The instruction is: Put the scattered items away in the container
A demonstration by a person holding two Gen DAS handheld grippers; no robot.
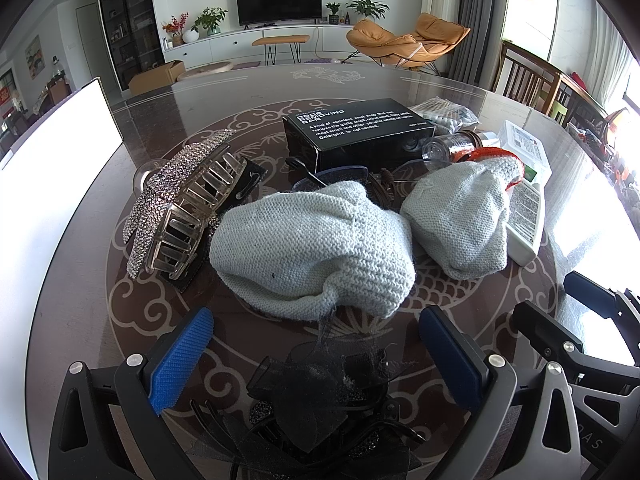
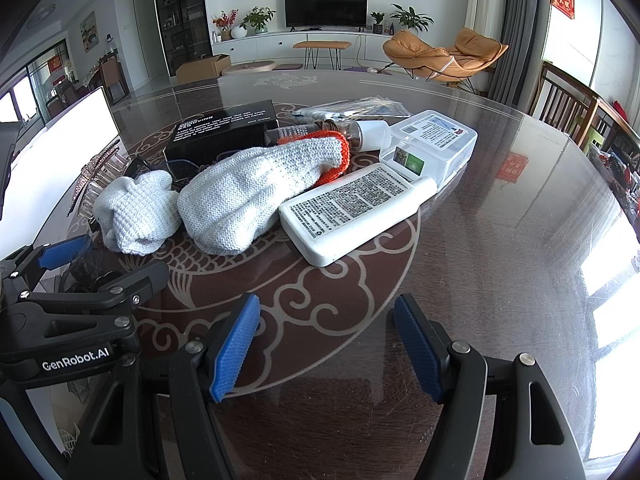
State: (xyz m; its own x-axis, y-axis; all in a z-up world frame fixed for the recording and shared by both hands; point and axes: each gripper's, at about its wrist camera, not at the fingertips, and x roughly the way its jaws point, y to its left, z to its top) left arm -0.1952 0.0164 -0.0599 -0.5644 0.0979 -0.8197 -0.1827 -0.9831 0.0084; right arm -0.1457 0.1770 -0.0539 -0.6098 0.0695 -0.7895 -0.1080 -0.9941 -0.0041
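My left gripper (image 1: 316,360) is open, its jaws on either side of a black mesh hair bow (image 1: 320,392) lying on the table. Just ahead lie two grey knit gloves (image 1: 316,248), (image 1: 460,216), the right one with an orange cuff. A rhinestone hair claw (image 1: 180,204) lies to the left, a black box (image 1: 360,132) behind. My right gripper (image 2: 326,344) is open and empty over bare table, in front of a white bottle (image 2: 352,208), the orange-cuffed glove (image 2: 256,196) and a clear plastic box (image 2: 432,144). The white container (image 1: 52,152) stands at far left.
A small jar (image 1: 456,146) and a plastic bag (image 1: 444,112) lie behind the gloves. The other gripper (image 1: 580,320) shows at right in the left wrist view. Wooden chairs (image 2: 568,104) stand at the round table's right edge (image 2: 540,128).
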